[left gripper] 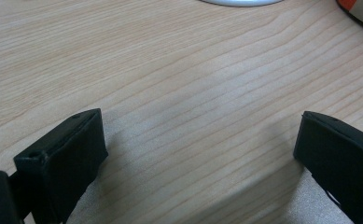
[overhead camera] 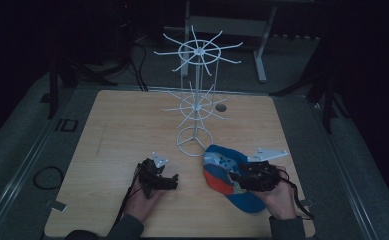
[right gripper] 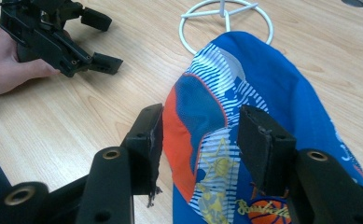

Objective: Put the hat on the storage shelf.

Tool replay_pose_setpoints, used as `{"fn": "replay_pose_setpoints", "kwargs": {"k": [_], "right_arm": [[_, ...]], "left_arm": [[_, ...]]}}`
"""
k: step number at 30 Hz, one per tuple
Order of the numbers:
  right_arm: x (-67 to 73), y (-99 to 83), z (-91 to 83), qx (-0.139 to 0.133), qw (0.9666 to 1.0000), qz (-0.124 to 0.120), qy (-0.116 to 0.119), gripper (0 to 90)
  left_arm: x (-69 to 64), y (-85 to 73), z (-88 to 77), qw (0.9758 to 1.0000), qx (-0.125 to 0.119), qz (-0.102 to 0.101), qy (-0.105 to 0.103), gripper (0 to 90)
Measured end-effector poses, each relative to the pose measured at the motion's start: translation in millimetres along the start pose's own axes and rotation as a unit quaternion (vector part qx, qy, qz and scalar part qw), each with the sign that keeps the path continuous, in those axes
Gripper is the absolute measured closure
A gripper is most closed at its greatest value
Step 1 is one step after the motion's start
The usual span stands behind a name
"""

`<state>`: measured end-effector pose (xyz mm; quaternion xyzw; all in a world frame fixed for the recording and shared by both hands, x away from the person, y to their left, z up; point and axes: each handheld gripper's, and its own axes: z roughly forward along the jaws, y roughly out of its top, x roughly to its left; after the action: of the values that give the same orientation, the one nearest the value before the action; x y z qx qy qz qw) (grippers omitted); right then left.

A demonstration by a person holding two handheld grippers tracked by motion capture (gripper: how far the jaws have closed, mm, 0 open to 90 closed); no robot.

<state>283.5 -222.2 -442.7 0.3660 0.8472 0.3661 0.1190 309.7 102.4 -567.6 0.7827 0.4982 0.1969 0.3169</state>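
Observation:
A blue, orange and white cap (overhead camera: 221, 165) lies on the wooden table (overhead camera: 122, 125) at the front right, just before the base of a white wire rack (overhead camera: 197, 95). My right gripper (overhead camera: 237, 177) reaches over it from the right. In the right gripper view its jaws (right gripper: 200, 116) straddle the cap's (right gripper: 244, 79) striped front panel with a gap between them, and the fabric lies flat there. My left gripper (overhead camera: 171, 181) rests on the table to the cap's left, open and holding nothing (left gripper: 198, 135). The right gripper view also catches it (right gripper: 103, 41) held in a hand.
The rack has two tiers of spoke-like arms on a thin pole and a ring base (right gripper: 226, 18) right behind the cap. A round hole (overhead camera: 221, 107) sits in the table behind the rack. Bare wood stretches across the table's left half. Dark floor and cables surround the table.

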Motion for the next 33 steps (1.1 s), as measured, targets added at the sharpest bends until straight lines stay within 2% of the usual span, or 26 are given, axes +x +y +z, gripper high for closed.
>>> {"fn": "replay_pose_setpoints", "kwargs": {"k": [20, 24, 33], "right_arm": [[-9.3, 16.5, 2.1, 0.02, 0.9996, -0.02, -0.009, 49.3], [-10.4, 20.7, 1.9, 0.016, 0.9997, -0.016, 0.001, 48.8], [-15.9, 29.6, 1.4, 0.014, 0.9998, -0.014, 0.005, 48.9]], "left_arm": [[0.1, 0.1, -0.1, 1.0, 0.001, 0.0, 0.0, 2.6], [0.1, 0.1, -0.2, 1.0, 0.001, 0.0, -0.001, 2.6], [0.1, 0.1, -0.2, 1.0, 0.001, 0.0, -0.001, 2.6]]}}
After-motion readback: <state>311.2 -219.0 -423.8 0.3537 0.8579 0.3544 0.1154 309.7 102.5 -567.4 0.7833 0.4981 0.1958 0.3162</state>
